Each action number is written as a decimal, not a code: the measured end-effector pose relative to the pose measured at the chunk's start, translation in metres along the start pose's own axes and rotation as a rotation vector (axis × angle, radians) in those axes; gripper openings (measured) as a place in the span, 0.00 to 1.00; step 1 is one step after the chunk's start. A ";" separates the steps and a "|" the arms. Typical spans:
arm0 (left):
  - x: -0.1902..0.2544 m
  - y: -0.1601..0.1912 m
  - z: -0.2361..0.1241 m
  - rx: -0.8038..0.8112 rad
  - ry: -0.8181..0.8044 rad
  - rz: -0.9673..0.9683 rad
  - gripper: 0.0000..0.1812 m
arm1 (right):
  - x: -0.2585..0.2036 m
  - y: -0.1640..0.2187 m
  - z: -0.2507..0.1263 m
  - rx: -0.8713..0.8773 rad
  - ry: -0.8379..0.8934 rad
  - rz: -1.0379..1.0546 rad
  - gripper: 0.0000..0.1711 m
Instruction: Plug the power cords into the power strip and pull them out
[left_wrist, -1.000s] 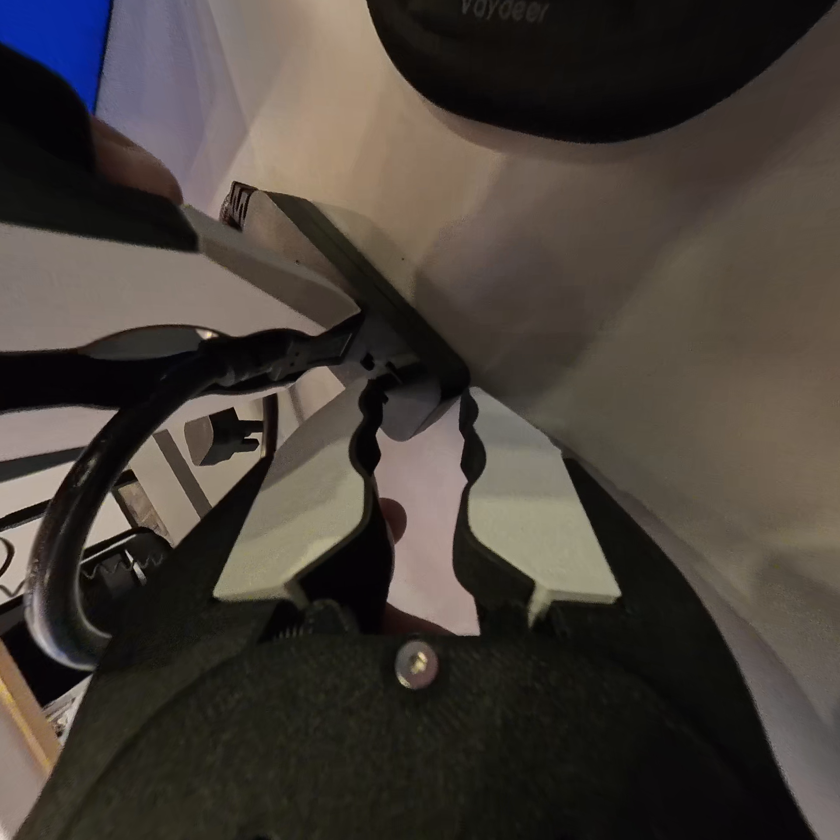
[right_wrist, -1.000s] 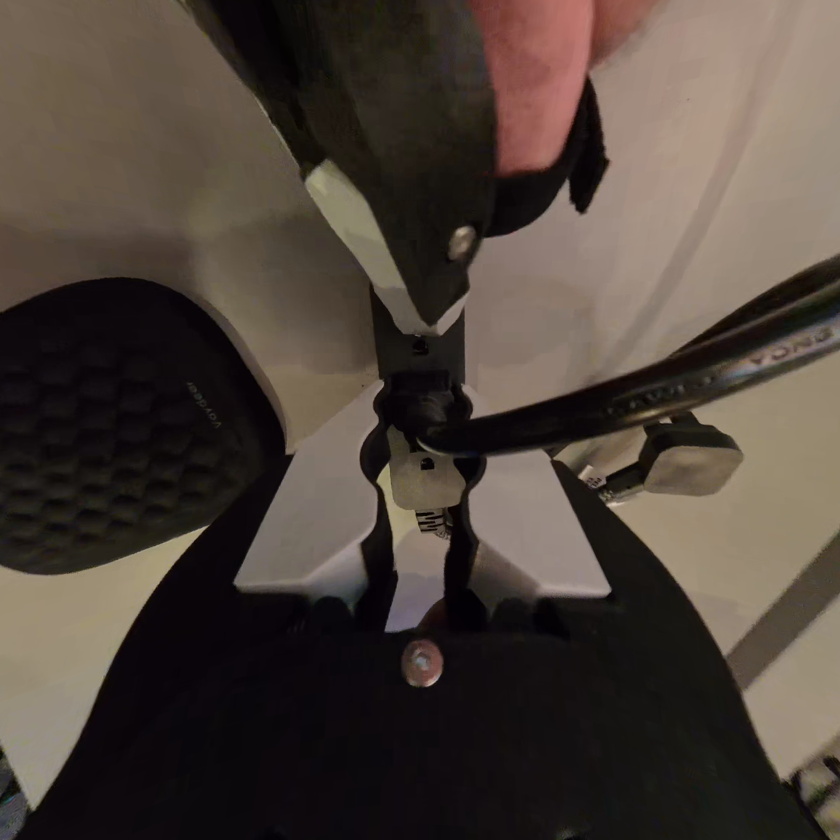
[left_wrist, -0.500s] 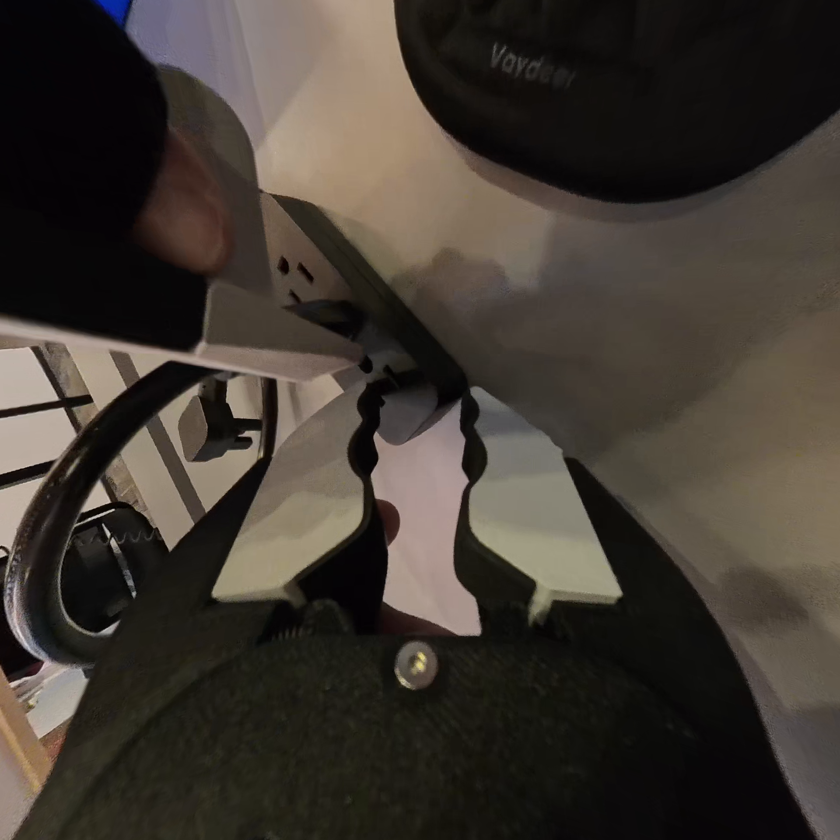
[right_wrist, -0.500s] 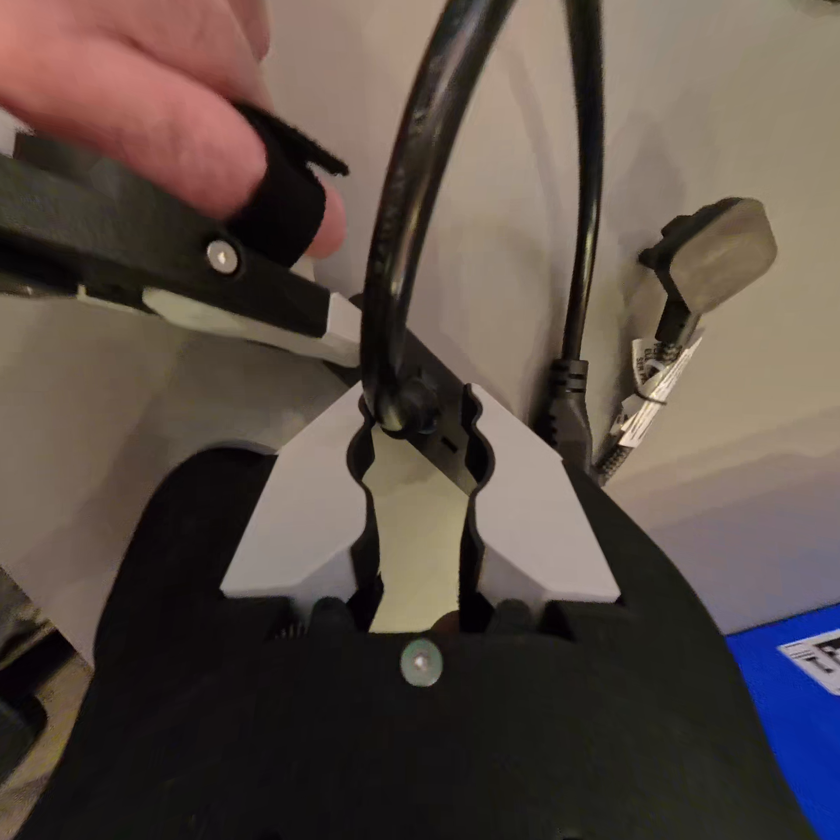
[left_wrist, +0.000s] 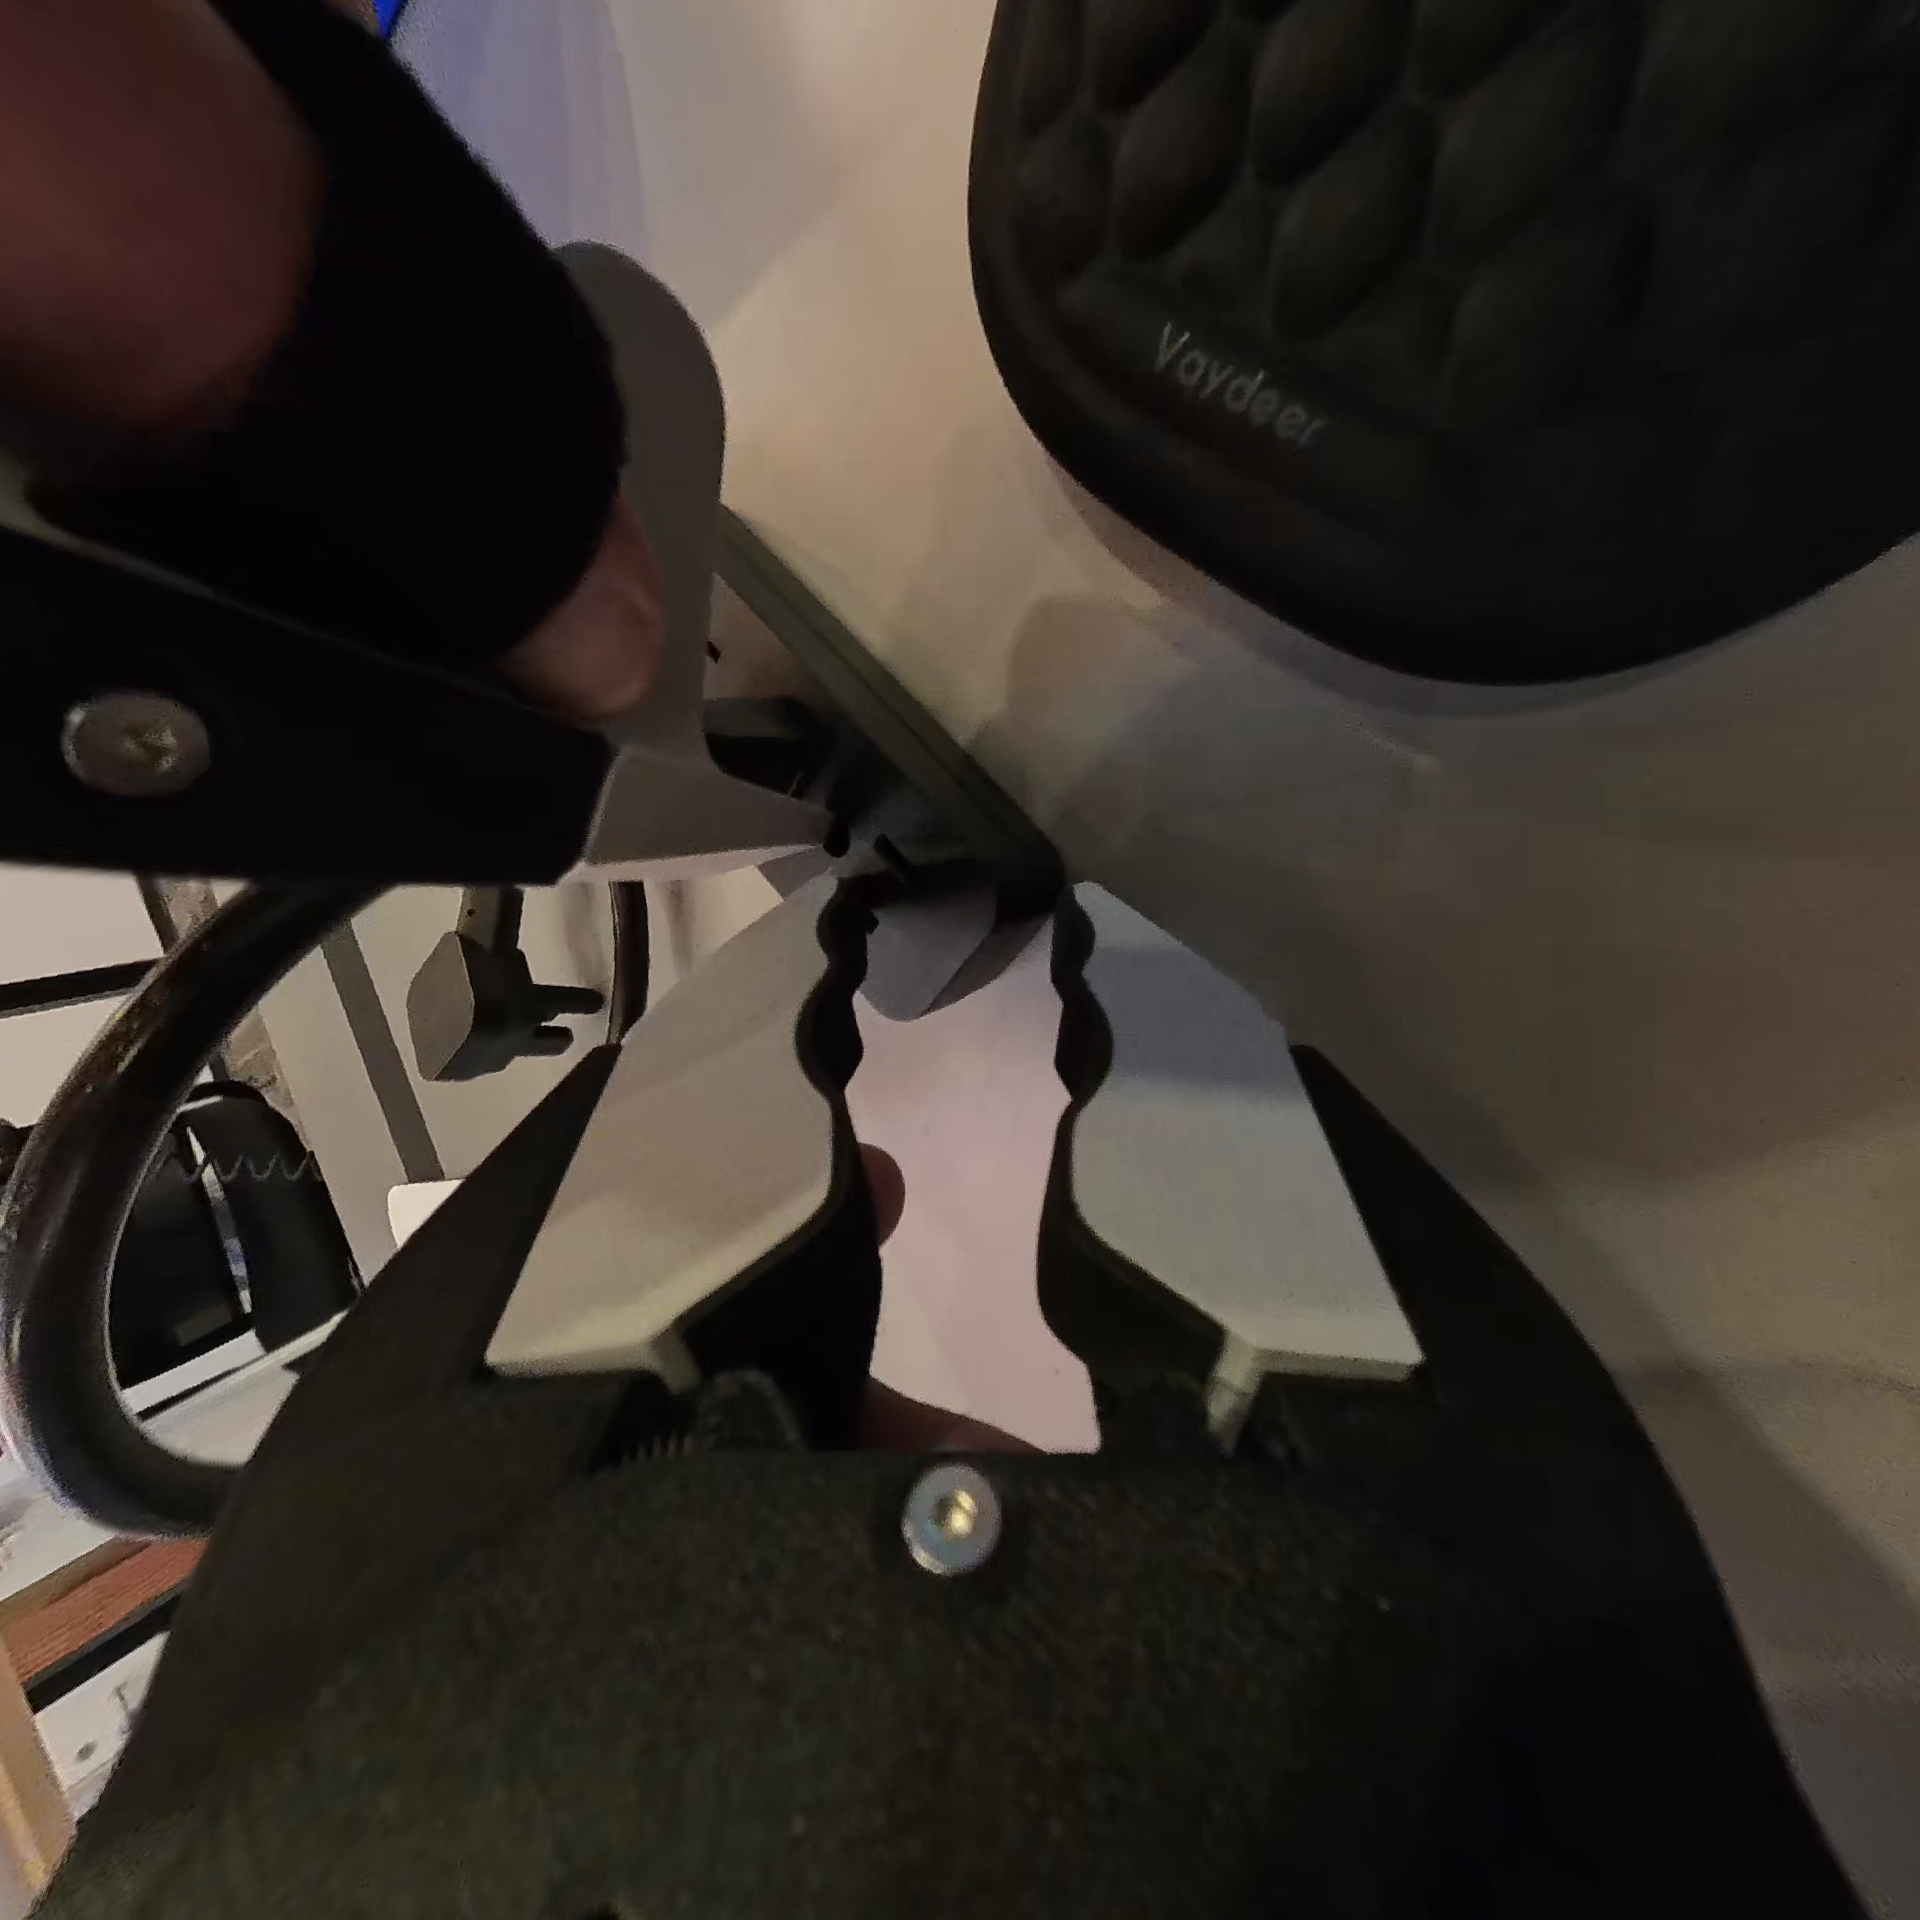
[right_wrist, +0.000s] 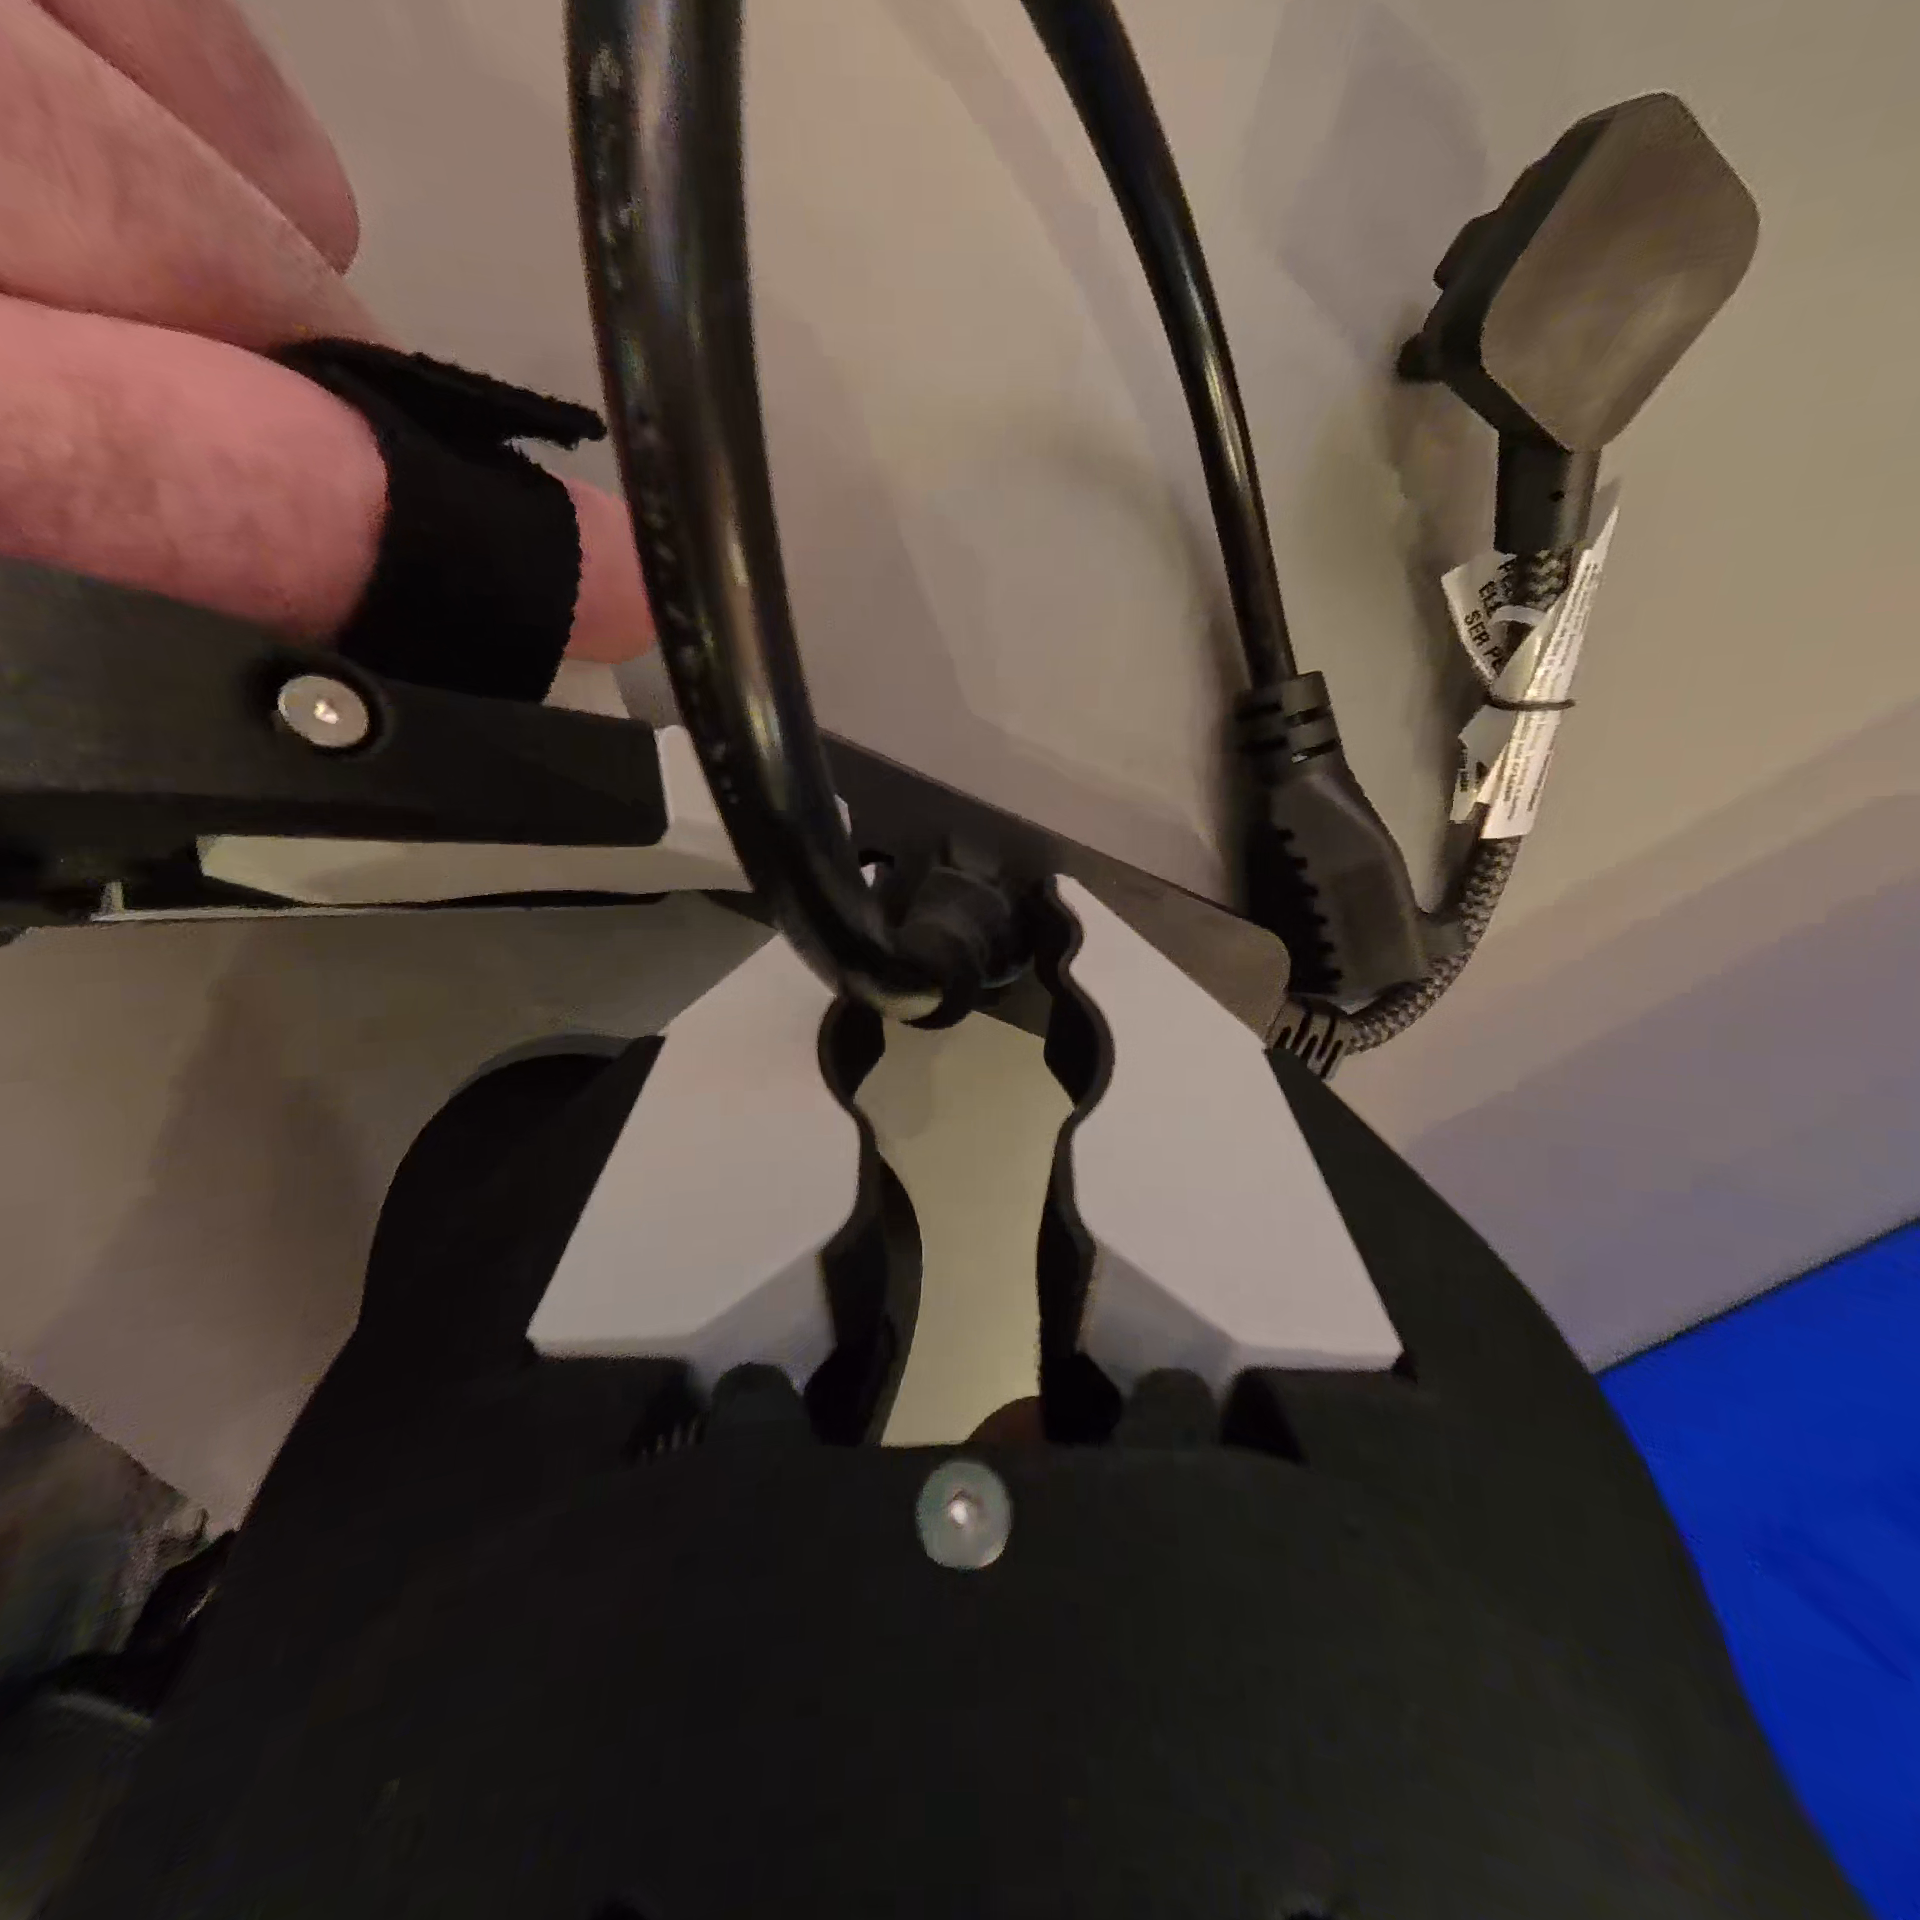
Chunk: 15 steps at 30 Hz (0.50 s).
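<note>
A: Left side first?

B: The left gripper (left_wrist: 951, 940) is clamped on the end of the flat grey power strip (left_wrist: 925, 961), which lies on the pale tabletop (left_wrist: 1558, 935). A black quilted pad (left_wrist: 1507, 312) sits beyond it.

A: And the right?

B: The right gripper (right_wrist: 966, 961) is closed narrowly on the black moulded plug (right_wrist: 951, 925) of a thick black power cord (right_wrist: 675, 416), held at the strip. Further right, a grey flat-headed plug (right_wrist: 1621, 281) on a braided cable lies loose on the table.
</note>
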<state>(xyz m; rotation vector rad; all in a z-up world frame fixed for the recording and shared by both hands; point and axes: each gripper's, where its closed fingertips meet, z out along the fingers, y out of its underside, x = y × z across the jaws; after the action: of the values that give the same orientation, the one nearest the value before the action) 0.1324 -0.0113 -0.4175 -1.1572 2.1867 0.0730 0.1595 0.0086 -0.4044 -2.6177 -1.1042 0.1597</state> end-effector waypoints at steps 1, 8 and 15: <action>0.000 -0.001 0.000 0.000 0.000 -0.001 0.19 | 0.000 0.001 0.000 -0.006 0.002 -0.003 0.15; 0.000 -0.003 0.000 0.045 0.001 -0.006 0.19 | 0.000 0.001 -0.001 0.012 0.001 -0.041 0.14; -0.014 0.005 -0.007 0.169 0.015 -0.314 0.24 | 0.002 0.001 -0.001 0.024 -0.024 -0.041 0.14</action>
<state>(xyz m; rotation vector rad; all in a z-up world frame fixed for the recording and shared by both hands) 0.1307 -0.0007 -0.4049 -1.3886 1.9546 -0.2511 0.1623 0.0092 -0.4042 -2.5763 -1.1550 0.1945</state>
